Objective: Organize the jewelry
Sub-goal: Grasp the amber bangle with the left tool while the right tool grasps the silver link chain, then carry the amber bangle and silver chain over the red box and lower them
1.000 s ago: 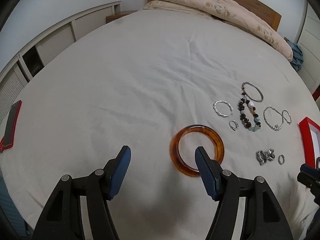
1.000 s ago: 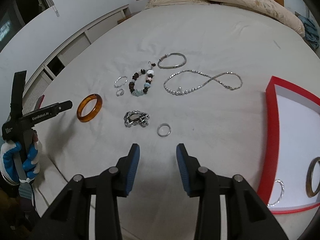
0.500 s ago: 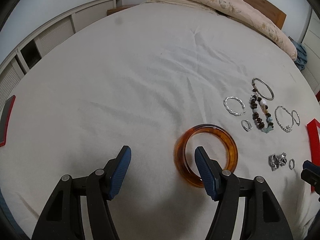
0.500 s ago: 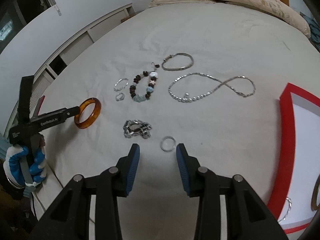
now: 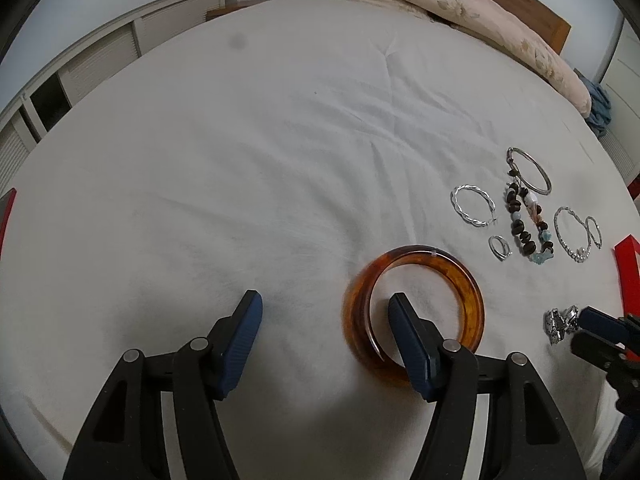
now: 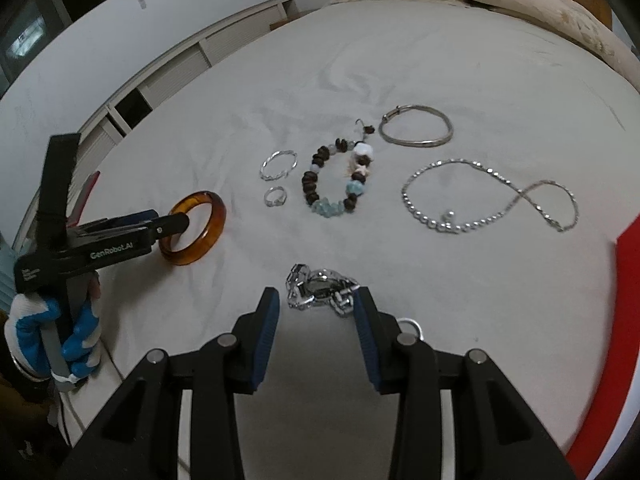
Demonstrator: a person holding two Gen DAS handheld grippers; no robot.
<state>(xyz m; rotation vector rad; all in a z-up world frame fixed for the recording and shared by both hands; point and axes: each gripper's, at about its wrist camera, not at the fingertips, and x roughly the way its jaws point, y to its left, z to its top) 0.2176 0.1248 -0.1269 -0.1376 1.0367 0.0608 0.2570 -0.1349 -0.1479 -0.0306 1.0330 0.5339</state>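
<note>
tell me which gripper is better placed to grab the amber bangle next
Left. The left gripper is open, with one finger already inside the amber bangle, so closing would pinch its band. The right gripper sits over the silver chain bracelet, well away from the bangle.

the left tool (image 5: 325, 330) tilts steeply downward, its blue-padded jaws standing wide apart and pressing on nothing. a hand in a white and blue glove (image 6: 48, 340) grips its handle. the right tool (image 6: 316, 320) also points steeply down, jaws parted, gripping nothing.
</note>
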